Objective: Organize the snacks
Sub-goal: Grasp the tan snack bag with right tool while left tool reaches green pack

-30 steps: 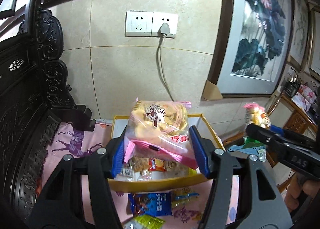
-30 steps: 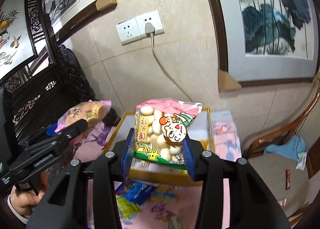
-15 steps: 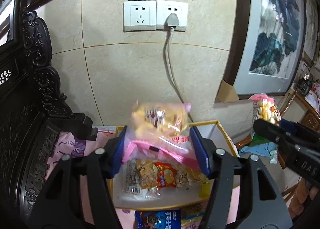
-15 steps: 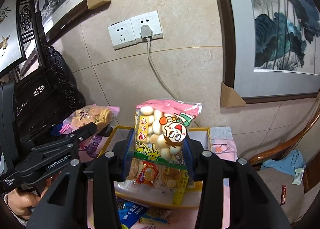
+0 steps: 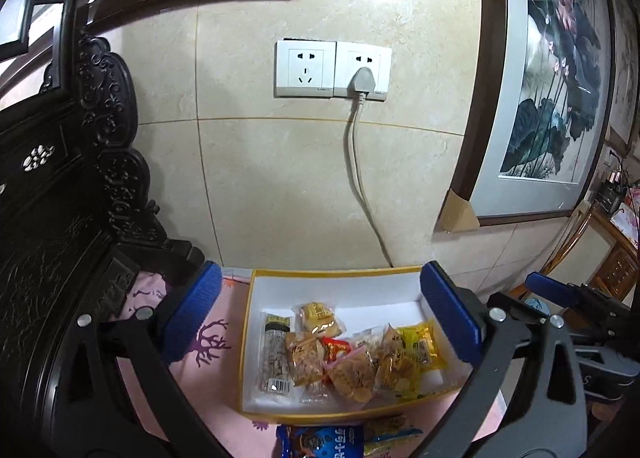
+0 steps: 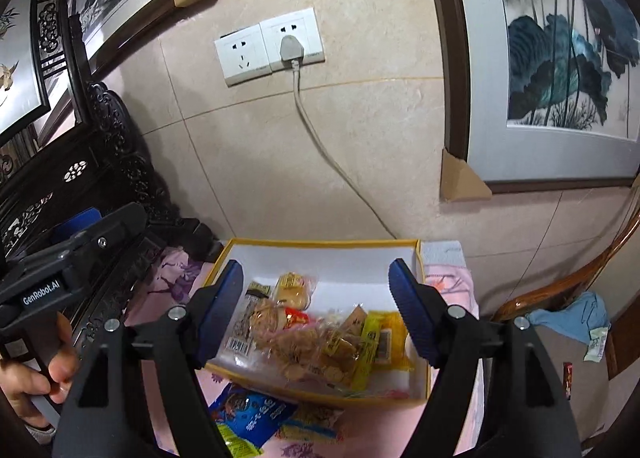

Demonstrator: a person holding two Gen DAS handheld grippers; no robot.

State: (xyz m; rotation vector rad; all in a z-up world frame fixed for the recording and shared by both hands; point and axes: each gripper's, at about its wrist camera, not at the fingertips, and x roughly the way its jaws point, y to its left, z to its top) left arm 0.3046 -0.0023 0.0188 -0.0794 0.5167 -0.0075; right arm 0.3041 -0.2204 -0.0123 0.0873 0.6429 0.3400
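- With both sets of fingers just spread and empty, left gripper [image 5: 320,322] and right gripper [image 6: 316,310] hover above the box [image 5: 336,272].
- Loose packets [image 6: 256,410], lower frame, risk being missed.

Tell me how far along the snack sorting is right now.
Well underway. Several packets already lie in the yellow-rimmed box, including the round-cracker bag and a yellow packet. Nothing is in hand: the left hand-held gripper and right hand-held gripper have just been opening, with nothing between their pads. Left to do: the blue packet and a yellow wrapper on the pink cloth in front of the box.
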